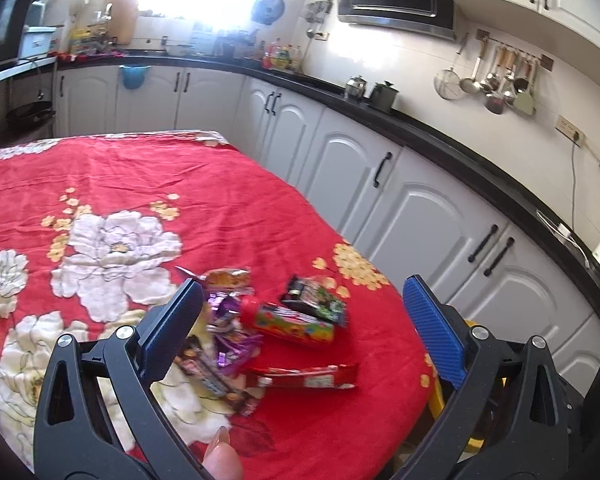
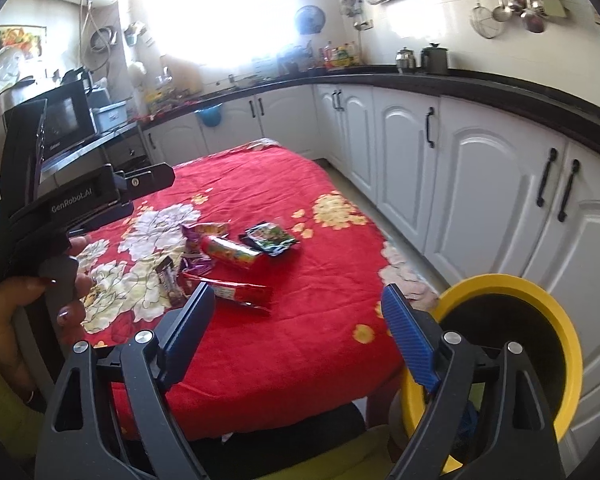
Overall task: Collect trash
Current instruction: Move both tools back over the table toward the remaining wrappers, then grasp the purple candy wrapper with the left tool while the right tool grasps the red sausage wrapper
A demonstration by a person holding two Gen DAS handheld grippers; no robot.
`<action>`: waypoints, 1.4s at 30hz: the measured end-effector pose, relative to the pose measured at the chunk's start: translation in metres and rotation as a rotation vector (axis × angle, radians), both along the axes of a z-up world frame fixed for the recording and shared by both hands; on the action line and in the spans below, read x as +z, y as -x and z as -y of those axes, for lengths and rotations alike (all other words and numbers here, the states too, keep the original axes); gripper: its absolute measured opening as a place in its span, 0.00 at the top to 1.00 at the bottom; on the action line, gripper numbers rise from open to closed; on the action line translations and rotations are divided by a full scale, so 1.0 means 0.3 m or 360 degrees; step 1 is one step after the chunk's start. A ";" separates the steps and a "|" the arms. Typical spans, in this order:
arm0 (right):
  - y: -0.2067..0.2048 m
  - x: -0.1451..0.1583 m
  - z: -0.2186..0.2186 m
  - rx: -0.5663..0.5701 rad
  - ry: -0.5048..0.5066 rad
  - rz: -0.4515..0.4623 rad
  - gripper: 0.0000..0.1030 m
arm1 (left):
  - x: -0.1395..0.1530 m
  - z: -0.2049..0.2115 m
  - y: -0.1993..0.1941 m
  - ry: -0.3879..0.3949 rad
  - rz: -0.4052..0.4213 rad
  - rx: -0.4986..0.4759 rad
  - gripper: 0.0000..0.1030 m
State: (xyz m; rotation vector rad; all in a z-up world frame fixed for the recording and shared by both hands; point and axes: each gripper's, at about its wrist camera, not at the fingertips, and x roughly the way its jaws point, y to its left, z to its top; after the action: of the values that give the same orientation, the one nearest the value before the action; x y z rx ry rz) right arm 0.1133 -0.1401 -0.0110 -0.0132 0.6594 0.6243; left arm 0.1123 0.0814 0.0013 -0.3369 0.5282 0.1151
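Note:
Several snack wrappers lie in a loose pile on the red flowered tablecloth (image 1: 140, 184): a purple wrapper (image 1: 228, 320), a colourful tube-shaped pack (image 1: 296, 322), a dark green-and-black packet (image 1: 316, 300), a long red wrapper (image 1: 308, 376) and a brown wrapper (image 1: 216, 380). My left gripper (image 1: 304, 320) is open and empty, hovering just above the pile. My right gripper (image 2: 296, 324) is open and empty, held above the table's near edge, short of the long red wrapper (image 2: 236, 292). A yellow-rimmed bin (image 2: 540, 320) stands on the floor at the table's right corner. The left gripper's body (image 2: 60, 208) shows at the left.
White cabinets (image 1: 420, 216) under a black countertop (image 1: 440, 136) run along the right side, close to the table. A microwave (image 2: 60, 120) stands at the far left. Pots (image 2: 432, 58) sit on the counter and utensils (image 1: 500, 80) hang on the wall.

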 end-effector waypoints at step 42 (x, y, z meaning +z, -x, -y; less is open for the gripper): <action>-0.237 -0.250 -0.276 0.0429 0.0100 -0.0312 0.72 | -0.287 -0.180 -0.183 0.0214 -0.0436 -0.0069 0.72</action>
State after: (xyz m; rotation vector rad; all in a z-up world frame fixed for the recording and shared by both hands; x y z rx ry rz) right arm 0.1843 -0.0574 -0.0860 -0.1021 0.8753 0.8717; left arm 0.1671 0.1355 -0.0848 -0.4435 0.8162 0.0841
